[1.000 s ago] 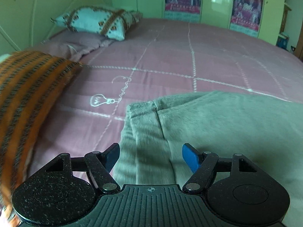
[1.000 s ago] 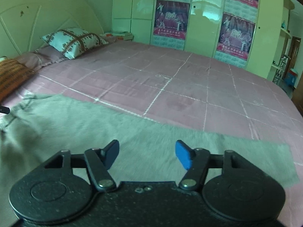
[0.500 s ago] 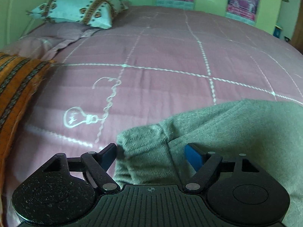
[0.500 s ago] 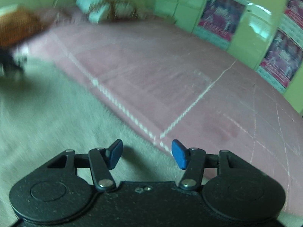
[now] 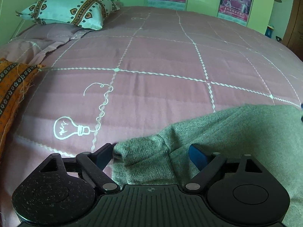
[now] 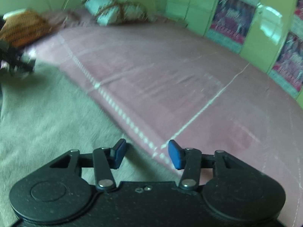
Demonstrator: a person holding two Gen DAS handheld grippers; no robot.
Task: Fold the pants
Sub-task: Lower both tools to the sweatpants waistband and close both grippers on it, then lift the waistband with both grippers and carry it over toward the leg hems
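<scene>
Grey fleece, the pants (image 5: 236,132) lie flat on the pink bedspread (image 5: 161,56), near the edge closest to me. My left gripper (image 5: 151,151) is opening wide, the bunched corner between its pads, not pinched. My right gripper (image 6: 145,153) is closing over the far edge, pads not yet pressing. I judge this the grasp before a fold; next both must pinch and lift together.
</scene>
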